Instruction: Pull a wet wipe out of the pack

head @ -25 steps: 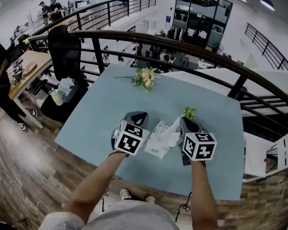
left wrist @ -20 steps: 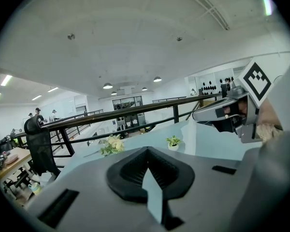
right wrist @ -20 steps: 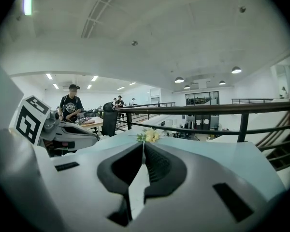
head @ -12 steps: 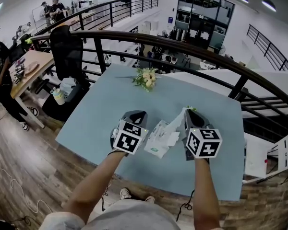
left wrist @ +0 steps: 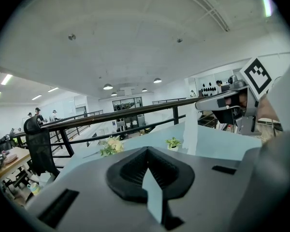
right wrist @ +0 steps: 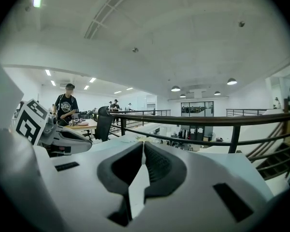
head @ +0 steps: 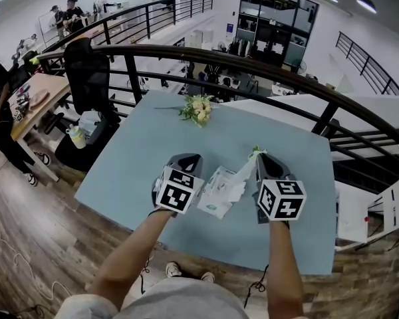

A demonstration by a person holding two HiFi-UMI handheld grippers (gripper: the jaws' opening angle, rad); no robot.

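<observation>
The white wet wipe pack (head: 216, 193) lies on the pale blue table (head: 139, 151) between my two grippers. A wet wipe (head: 243, 172) stretches from the pack up to my right gripper (head: 258, 155), which is shut on its top end. The wipe (right wrist: 137, 187) shows as a white strip between the shut jaws of the right gripper (right wrist: 143, 153). My left gripper (head: 189, 159) lies along the pack's left side, and whether it touches the pack I cannot tell. The left gripper (left wrist: 146, 151) is shut, with only a table-coloured sliver behind its tips. From there the wipe (left wrist: 191, 137) rises taut.
A bunch of pale flowers (head: 198, 108) lies at the table's far edge. A small potted plant (left wrist: 173, 143) stands just beyond the right gripper. A black railing (head: 253, 62) curves behind the table. The table's near edge runs close under my forearms.
My right gripper has risen a little with the wipe, drawing it further out of the pack. The left gripper and the pack have stayed put.
</observation>
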